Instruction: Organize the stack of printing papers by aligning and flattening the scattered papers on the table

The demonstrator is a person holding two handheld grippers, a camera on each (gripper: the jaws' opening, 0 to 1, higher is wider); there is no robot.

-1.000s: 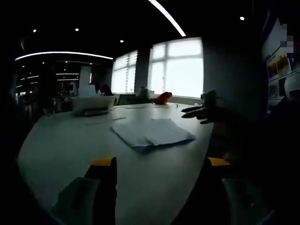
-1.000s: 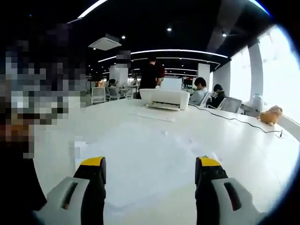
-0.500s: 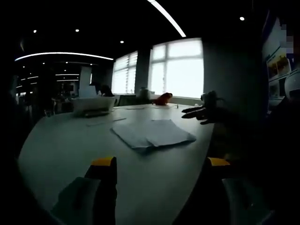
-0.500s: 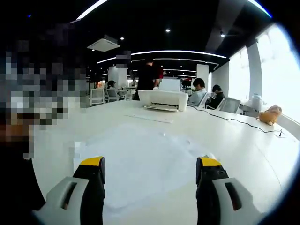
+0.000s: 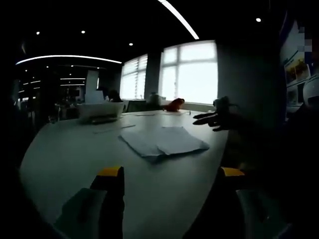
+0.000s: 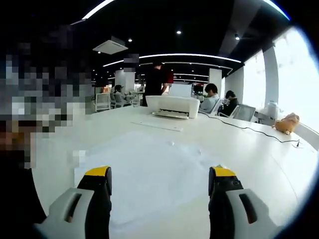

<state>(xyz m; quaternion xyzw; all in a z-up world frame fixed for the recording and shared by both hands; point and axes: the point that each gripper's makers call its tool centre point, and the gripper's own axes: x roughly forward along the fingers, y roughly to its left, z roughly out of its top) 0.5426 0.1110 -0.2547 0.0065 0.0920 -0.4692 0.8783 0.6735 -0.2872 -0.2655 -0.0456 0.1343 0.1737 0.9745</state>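
Left gripper view: papers (image 5: 163, 142) fanned on desk (image 5: 70, 154), thin and floppy, so I'd nudge edges; both jaws open, empty.

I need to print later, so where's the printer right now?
The printer sits at the table's far side, beyond the papers, centre of the right gripper view.

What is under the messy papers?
The papers lie straight on the white table. The top sheets overlap others; how many sheets are underneath is hidden.
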